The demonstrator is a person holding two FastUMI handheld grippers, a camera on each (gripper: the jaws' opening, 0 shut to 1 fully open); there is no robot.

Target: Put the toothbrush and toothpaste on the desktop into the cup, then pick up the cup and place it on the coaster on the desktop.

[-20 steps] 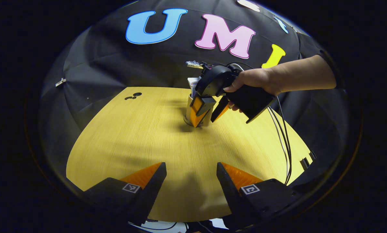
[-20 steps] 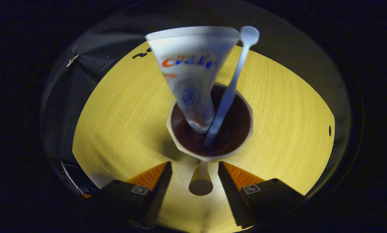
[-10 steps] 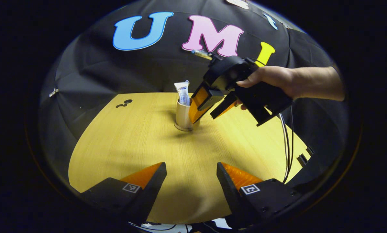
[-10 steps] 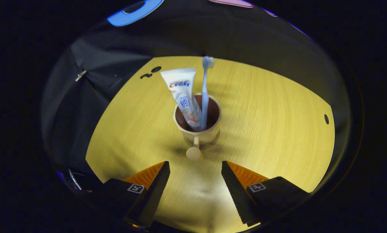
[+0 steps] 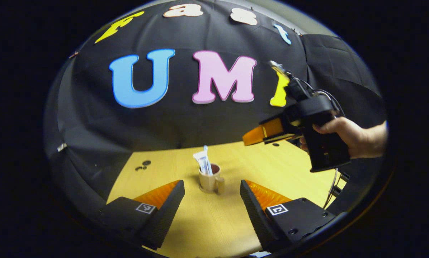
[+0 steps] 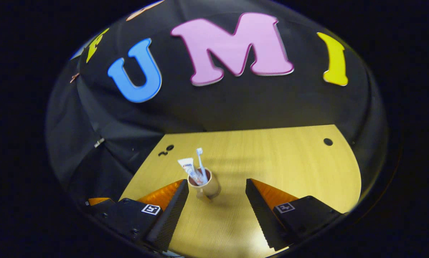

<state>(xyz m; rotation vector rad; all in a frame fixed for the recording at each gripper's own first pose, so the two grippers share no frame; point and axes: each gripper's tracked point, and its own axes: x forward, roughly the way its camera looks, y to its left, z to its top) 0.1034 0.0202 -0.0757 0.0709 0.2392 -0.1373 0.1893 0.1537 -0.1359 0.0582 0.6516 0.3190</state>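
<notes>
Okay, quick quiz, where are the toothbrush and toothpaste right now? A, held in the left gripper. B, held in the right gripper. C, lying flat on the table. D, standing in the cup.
D: the toothbrush and toothpaste stand upright in the cup on the table, while the right gripper and left gripper are open and apart from it.

1. Overhead light is brightening the desktop (image 5: 279, 168); the surrounding wall cloth is staying dim.
2. The cup (image 6: 209, 186) is casting a soft shadow toward the camera.
3. Fisheye distortion is bending the edges.
4. Both views are looking sharp, with no glare.
</notes>
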